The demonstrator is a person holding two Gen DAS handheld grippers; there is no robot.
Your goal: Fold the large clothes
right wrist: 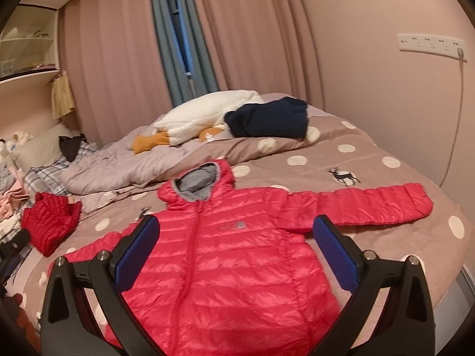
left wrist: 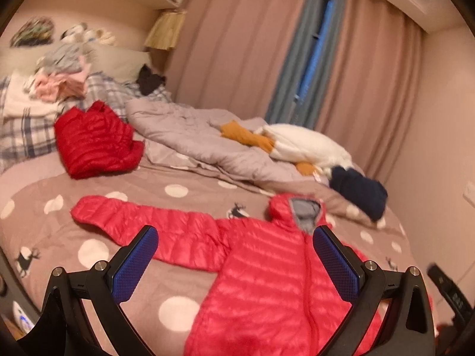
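The pink hooded down jacket (right wrist: 225, 255) lies flat, front up, on the polka-dot bed cover (right wrist: 371, 178), sleeves spread to both sides; left gripper (left wrist: 236, 264) and right gripper (right wrist: 237, 255) hover above it, fingers spread wide, holding nothing; a folded red down jacket (left wrist: 95, 142) lies well apart near the pillows; bare cover surrounds both sleeves.

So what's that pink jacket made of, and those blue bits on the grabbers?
The pink jacket looks like thin, glossy synthetic shell over puffy filling, judging by its sheen and stitched horizontal ribs. The blue pads look like textured rubber or plastic, going by their fine dotted grid; I can't tell which.
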